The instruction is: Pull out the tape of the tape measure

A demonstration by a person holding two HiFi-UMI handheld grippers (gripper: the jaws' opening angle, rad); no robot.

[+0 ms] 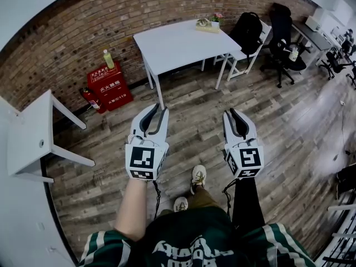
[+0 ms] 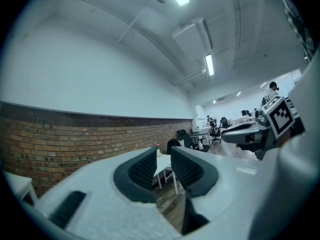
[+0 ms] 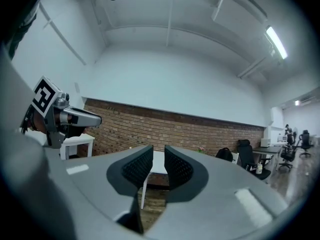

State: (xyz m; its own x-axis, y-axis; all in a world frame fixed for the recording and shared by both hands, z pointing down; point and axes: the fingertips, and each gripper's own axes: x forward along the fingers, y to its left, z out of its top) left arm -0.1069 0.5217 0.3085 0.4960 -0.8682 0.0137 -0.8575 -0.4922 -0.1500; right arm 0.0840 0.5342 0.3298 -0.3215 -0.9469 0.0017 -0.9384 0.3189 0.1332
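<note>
Bottle (image 1: pixel 109 59) on box (image 1: pixel 109 89); table (image 1: pixel 183 43) rightward

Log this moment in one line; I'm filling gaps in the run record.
left gripper: open, empty | right gripper: open, empty | table: ahead, unreached | task: not begun

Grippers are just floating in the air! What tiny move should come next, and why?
Probably carry both toward the white table. The left gripper and right gripper hang level above the wooden floor, jaws apart, nothing between them, no tape measure near. The small things on the table's far corner are too small to identify.
</note>
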